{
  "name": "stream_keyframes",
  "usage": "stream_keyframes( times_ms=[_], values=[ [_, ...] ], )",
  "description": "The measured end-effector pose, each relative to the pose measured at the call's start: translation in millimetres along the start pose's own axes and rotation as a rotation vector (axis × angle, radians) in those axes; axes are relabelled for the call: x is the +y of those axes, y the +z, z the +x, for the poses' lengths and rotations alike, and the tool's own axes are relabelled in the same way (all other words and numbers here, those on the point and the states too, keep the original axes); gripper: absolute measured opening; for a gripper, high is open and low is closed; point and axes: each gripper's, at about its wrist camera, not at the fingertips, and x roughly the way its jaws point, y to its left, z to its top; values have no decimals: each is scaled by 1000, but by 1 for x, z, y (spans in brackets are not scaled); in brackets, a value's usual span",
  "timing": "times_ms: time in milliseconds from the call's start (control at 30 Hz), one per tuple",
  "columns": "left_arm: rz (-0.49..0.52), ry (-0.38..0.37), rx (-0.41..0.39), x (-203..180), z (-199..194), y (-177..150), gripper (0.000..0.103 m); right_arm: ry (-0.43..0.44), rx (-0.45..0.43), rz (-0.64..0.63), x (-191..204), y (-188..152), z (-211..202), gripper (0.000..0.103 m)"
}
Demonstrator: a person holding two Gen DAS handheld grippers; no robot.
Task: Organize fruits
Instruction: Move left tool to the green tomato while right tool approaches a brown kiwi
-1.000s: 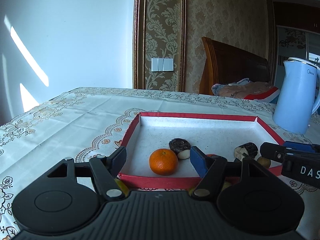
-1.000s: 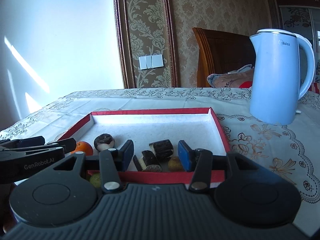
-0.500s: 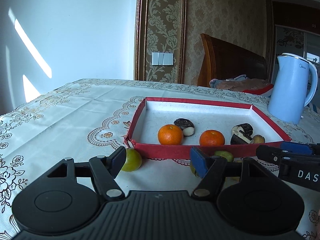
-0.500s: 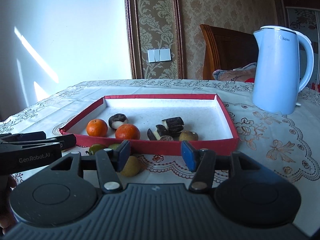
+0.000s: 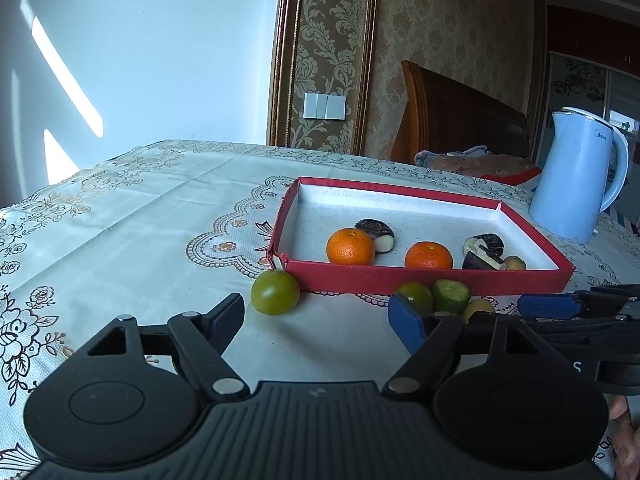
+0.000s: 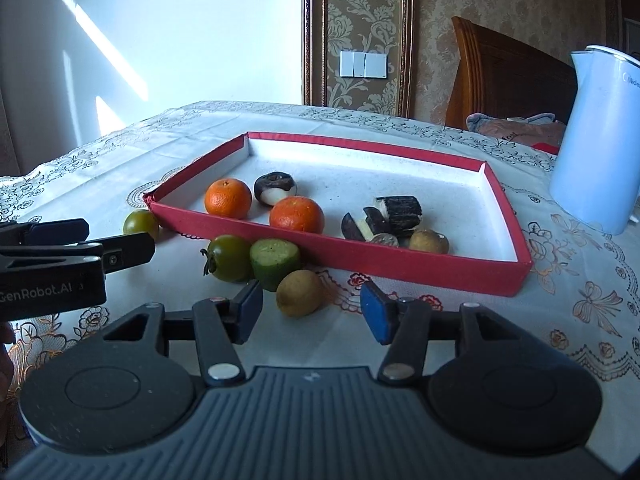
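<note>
A red tray [image 6: 400, 268] on the tablecloth holds two oranges [image 6: 228, 198] [image 6: 297, 214], dark peel pieces [image 6: 396, 210] and a small brown fruit [image 6: 429, 241]. Before its front wall lie a green fruit [image 5: 275, 292], another green fruit [image 6: 228, 258], a cut green piece [image 6: 275, 258] and a yellow fruit [image 6: 300, 294]. My left gripper [image 5: 316, 316] hangs short of the left green fruit, its jaws opening with nothing between them. My right gripper [image 6: 312, 306] is open, and the yellow fruit sits just ahead of its tips, untouched.
A light blue kettle [image 5: 576, 188] stands right of the tray, near the table's far right. A wooden chair back [image 6: 512, 76] with bundled cloth rises behind the table. The right gripper's fingers [image 5: 548, 306] reach in beside the left one.
Both grippers have drawn back from the tray toward the near table edge. A second orange now shows in the tray. The green and yellow fruits before it came into view. The left jaws widened.
</note>
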Motion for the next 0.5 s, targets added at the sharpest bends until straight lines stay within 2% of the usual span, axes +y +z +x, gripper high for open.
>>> stream_keyframes(
  times_ms=[67, 200, 300, 500],
  values=[
    [5, -2, 3, -1, 1, 0, 79, 9, 35, 3, -1, 2, 8, 51],
    [33, -10, 18, -6, 4, 1, 79, 20, 66, 5, -1, 3, 18, 33],
    [70, -8, 24, -12, 7, 2, 79, 19, 71, 9, -1, 3, 19, 26],
    [156, -15, 27, -29, 17, 5, 79, 11, 45, 25, -6, 2, 12, 26]
  ],
)
